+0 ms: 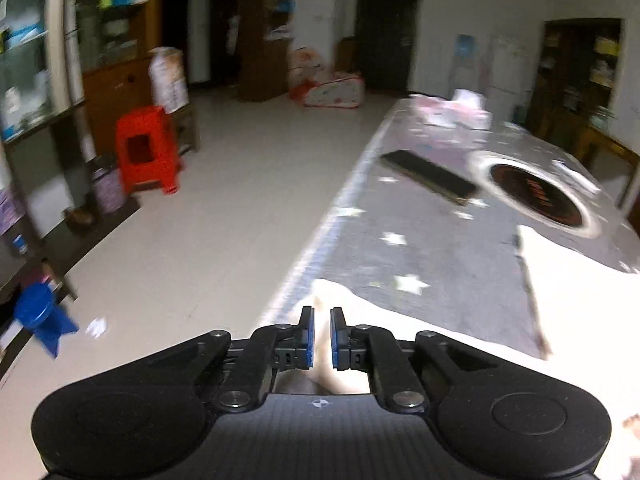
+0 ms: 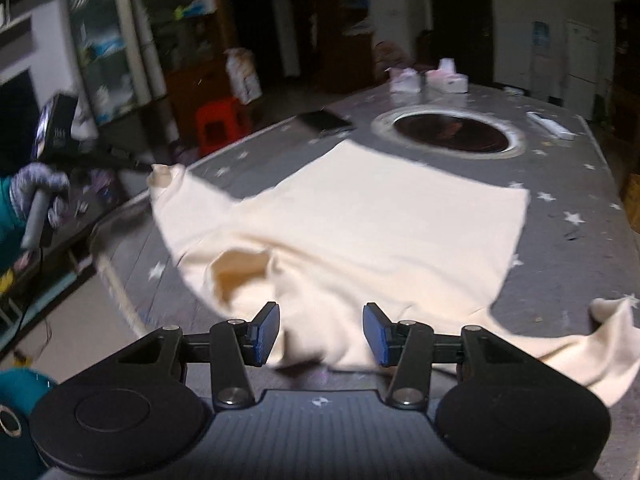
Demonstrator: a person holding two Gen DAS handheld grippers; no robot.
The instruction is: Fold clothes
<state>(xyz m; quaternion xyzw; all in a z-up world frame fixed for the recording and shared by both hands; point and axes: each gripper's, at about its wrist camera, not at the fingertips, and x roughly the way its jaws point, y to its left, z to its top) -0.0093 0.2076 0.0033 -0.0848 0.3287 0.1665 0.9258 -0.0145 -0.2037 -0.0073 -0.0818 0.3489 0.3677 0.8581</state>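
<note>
garment [image 2: 360, 220] spread on surface [image 2: 560, 184] | round inset [image 2: 448, 132] at 12 o'clock behind it | flat slab [image 2: 326, 121] at 11 o'clock | boxes [image 2: 428, 78] at far edge | stool [image 2: 218, 124] on floor, 10 o'clock

A round dark inset [image 2: 448, 133] sits in the grey star-printed tablecloth [image 2: 560, 216] — the landmark here. Just left of it lies a flat black slab [image 2: 325, 121]; beyond it, two pink-and-white tissue packs [image 2: 446, 78]. On the floor well left of it stands a red plastic stool [image 1: 146, 148] — a blue one [image 1: 40, 312] nearer.
</note>
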